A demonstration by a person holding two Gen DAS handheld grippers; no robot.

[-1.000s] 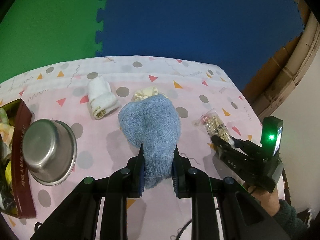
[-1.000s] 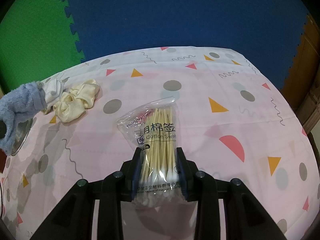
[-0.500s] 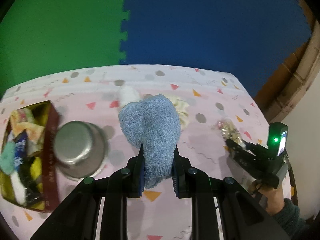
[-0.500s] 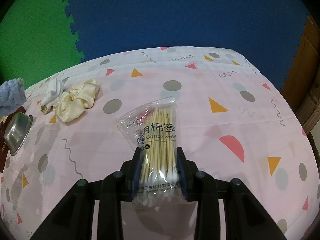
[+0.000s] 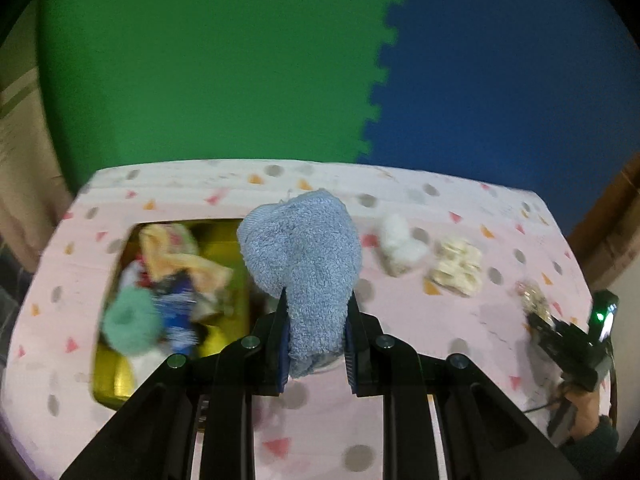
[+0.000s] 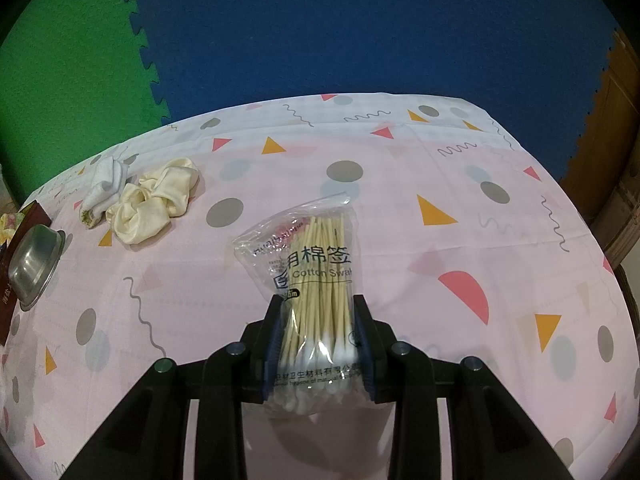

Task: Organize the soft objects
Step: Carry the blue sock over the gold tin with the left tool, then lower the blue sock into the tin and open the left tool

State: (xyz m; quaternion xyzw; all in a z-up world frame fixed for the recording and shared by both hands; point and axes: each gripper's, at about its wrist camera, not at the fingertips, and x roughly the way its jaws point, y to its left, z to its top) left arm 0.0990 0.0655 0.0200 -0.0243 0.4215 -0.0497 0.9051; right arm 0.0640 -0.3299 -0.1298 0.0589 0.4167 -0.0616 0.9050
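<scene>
Left gripper (image 5: 316,328) clamped on blue fuzzy sock (image 5: 300,256), held up off the pink patterned tablecloth (image 5: 400,360); sock's lower end hides what's under it. Beyond-left, gold box (image 5: 224,240) with soft items, blurred, contents hard to separate. Right gripper (image 6: 318,336) clamped on cotton swab bag (image 6: 312,264) resting on cloth. Farther left: cream scrunchie (image 6: 154,200), white sock (image 6: 104,186), steel bowl (image 6: 36,264) near frame edge.

Foam mats (image 6: 360,32) lying beyond a patterned table (image 6: 500,264)

Green and blue puzzle-edged mats are interlocking behind the table, whose pink cloth is showing dots, triangles and squiggles; brown wooden panelling (image 6: 616,128) is standing at the right.
</scene>
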